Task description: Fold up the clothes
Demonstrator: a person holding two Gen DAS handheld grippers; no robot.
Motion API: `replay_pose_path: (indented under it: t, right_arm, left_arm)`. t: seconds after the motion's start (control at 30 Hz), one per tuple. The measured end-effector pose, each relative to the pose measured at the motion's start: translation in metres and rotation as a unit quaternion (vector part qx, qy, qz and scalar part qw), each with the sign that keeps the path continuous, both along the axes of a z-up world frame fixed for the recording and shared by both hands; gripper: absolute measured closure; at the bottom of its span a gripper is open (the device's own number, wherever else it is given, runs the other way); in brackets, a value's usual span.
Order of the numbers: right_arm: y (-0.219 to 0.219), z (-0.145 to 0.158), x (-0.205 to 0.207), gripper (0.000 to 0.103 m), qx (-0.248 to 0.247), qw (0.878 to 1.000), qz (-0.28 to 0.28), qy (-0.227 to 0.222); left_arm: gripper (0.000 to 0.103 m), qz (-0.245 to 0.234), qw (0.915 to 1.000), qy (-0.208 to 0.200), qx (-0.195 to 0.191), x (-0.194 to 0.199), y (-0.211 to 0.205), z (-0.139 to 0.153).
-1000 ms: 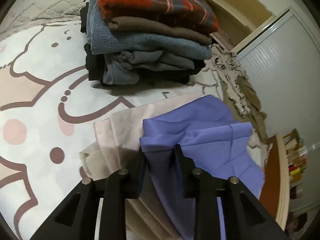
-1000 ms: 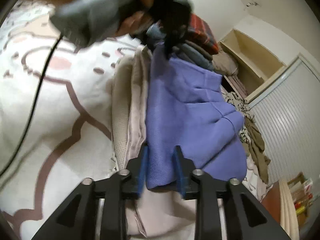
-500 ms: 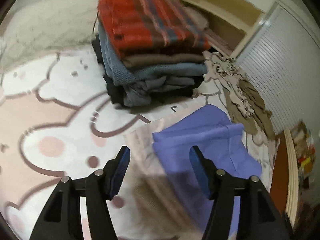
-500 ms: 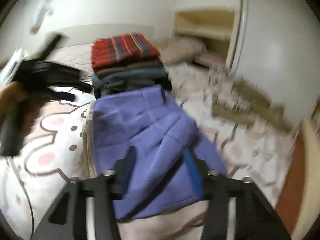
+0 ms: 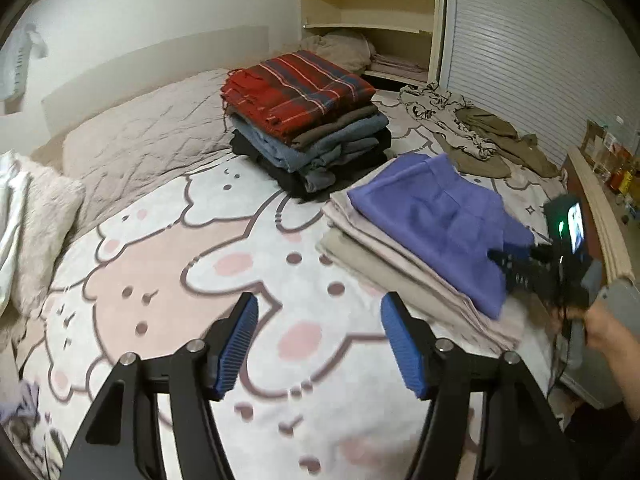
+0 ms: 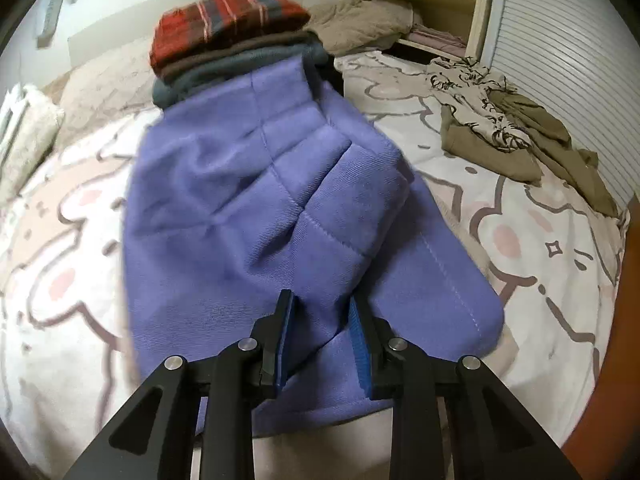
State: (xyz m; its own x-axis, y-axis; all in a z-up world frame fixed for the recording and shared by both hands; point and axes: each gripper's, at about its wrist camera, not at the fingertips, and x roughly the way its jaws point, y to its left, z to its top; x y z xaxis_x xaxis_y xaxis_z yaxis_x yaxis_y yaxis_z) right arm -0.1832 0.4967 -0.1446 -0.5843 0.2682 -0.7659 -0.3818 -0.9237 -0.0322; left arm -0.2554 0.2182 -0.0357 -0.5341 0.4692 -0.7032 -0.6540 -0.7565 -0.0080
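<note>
**One hand lets go, one hand grabs the purple cloth**

Left wrist view: The left gripper point(image 5: 318, 344) has its blue pads point(image 5: 236, 346) spread wide and opening more. Nothing is between them. Under them is only the bunny bedsheet point(image 5: 168, 264). The purple cloth point(image 5: 436, 216) lies off to the right of these jaws, up and away from them. It sits folded on top of a beige cloth point(image 5: 400, 276). Its long side runs from near the tall pile of folded clothes point(image 5: 308, 120) toward the person's hand point(image 5: 592, 320), low at the right. That hand holds the right gripper point(image 5: 516, 268), whose tips are at the near end of the purple cloth. So the right gripper is much nearer to the cloth than the left one.

Right wrist view: Here the right gripper point(image 6: 322, 340) is seen close up. Its jaws are closing, and a thick fold of the purple cloth point(image 6: 256, 208) is between the pads. The pads look like they pinch it. The cloth stretches straight ahead from the jaws, toward the pile point(image 6: 232, 28).

This view shows the pinch, which the left view is too far away to show. The left view shows the beige cloth underneath and the empty left jaws. Both show some messy clothes point(image 6: 508, 132) at the far right, not yet folded.
</note>
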Motion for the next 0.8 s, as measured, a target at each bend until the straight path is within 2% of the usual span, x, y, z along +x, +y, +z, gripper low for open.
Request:
replay_pose_path:
  t: [0.17, 0.27, 0.33, 0.37, 0.4, 0.5, 0.63, 0.7, 0.8]
  right_arm:
    - [-0.027, 0.045, 0.040, 0.075, -0.033, 0.997, 0.024, 0.065]
    - [-0.053, 0.068, 0.067, 0.074, -0.036, 0.994, 0.051, 0.092]
    - [-0.067, 0.079, 0.084, 0.041, -0.025, 0.993, 0.058, 0.103]
    - [-0.074, 0.084, 0.091, 0.014, -0.016, 0.992, 0.057, 0.109]
    - [-0.080, 0.090, 0.100, 0.010, -0.003, 0.991, 0.060, 0.122]
    - [-0.095, 0.099, 0.114, 0.010, 0.019, 0.990, 0.077, 0.119]
    - [-0.106, 0.105, 0.130, 0.009, 0.012, 0.988, 0.095, 0.121]
    - [-0.113, 0.105, 0.136, 0.005, 0.007, 0.987, 0.107, 0.116]
    - [-0.130, 0.104, 0.145, 0.004, 0.029, 0.984, 0.134, 0.110]
  left_arm:
    - [0.025, 0.033, 0.9991, 0.020, 0.016, 0.046, -0.024, 0.004]
    - [0.008, 0.055, 0.9973, 0.038, 0.031, 0.069, -0.036, 0.007]
    - [0.005, 0.069, 0.9954, 0.054, 0.039, 0.084, -0.042, 0.009]
    - [0.005, 0.076, 0.9944, 0.061, 0.042, 0.090, -0.045, 0.010]
    - [0.005, 0.082, 0.9933, 0.067, 0.046, 0.097, -0.048, 0.011]
    - [0.005, 0.099, 0.9903, 0.080, 0.055, 0.114, -0.057, 0.013]
    - [0.004, 0.130, 0.9857, 0.090, 0.058, 0.137, -0.069, 0.010]
    - [0.004, 0.144, 0.9838, 0.090, 0.059, 0.146, -0.073, 0.007]
    - [0.004, 0.159, 0.9814, 0.092, 0.055, 0.158, -0.079, 0.003]
